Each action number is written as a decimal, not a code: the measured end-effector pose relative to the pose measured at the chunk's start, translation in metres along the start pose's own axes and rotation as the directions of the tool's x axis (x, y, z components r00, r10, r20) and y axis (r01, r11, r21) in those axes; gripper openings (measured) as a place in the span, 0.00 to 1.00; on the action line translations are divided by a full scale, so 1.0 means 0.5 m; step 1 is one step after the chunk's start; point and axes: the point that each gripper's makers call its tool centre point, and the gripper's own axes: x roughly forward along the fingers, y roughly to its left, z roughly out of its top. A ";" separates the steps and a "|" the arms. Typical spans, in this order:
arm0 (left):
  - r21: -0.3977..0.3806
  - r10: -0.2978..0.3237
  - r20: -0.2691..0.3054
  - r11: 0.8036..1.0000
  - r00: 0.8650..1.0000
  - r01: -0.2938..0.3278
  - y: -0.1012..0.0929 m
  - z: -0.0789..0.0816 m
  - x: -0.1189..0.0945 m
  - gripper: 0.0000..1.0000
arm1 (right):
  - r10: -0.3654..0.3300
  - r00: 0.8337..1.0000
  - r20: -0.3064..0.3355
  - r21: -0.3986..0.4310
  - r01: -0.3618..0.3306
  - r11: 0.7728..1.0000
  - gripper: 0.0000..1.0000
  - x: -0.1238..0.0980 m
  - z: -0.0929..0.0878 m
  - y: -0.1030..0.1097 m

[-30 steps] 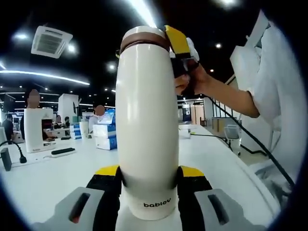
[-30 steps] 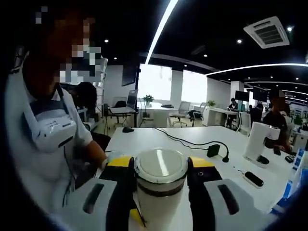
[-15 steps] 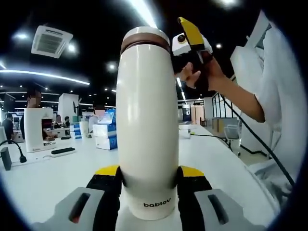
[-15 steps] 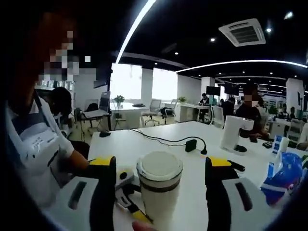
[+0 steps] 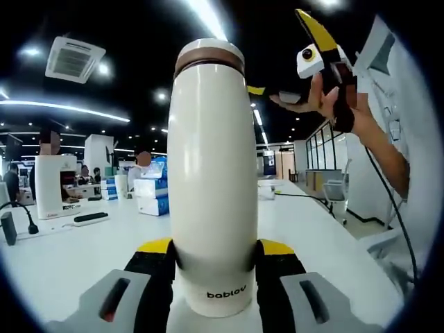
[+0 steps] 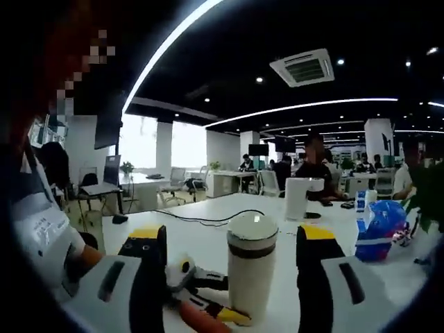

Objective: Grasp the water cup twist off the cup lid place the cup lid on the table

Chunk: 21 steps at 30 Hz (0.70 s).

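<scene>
A tall cream water cup [image 5: 214, 187] with "bablov" printed near its base stands upright on the white table [image 5: 76, 257]. Its lid [image 5: 208, 57], with a brown band, sits on top. My left gripper [image 5: 216, 247] is shut on the cup's lower body, one yellow-tipped jaw on each side. A hand [image 5: 326, 100] holds my right gripper [image 5: 288, 59] up and to the right of the lid, open and clear of it. In the right gripper view the cup [image 6: 252, 277] and lid [image 6: 253, 230] stand beyond the wide-open right gripper [image 6: 232, 236], and the left gripper [image 6: 201, 291] clamps the cup low down.
A white appliance [image 5: 50, 187], a power strip [image 5: 90, 219], stacked blue-and-white boxes [image 5: 152, 195] and a black cable [image 5: 305, 197] lie on the table. A blue bag [image 6: 378, 232] sits at the right. The person's white-clad body [image 5: 409, 139] is close by. People sit at far desks.
My right gripper has opened, let go of the lid and drawn back up and away from the cup. The lid is still on the cup, and the left gripper has not moved.
</scene>
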 end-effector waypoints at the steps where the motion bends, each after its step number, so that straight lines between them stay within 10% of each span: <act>1: 0.000 0.000 0.000 1.000 1.000 0.000 0.000 0.000 0.000 0.47 | -0.013 1.000 -0.003 -0.004 0.013 1.000 0.77 -0.001 -0.008 0.007; 21: -0.001 -0.002 -0.002 1.000 1.000 0.002 -0.001 -0.001 0.001 0.47 | -0.134 0.991 -0.008 -0.032 0.133 0.991 0.76 0.046 -0.039 -0.003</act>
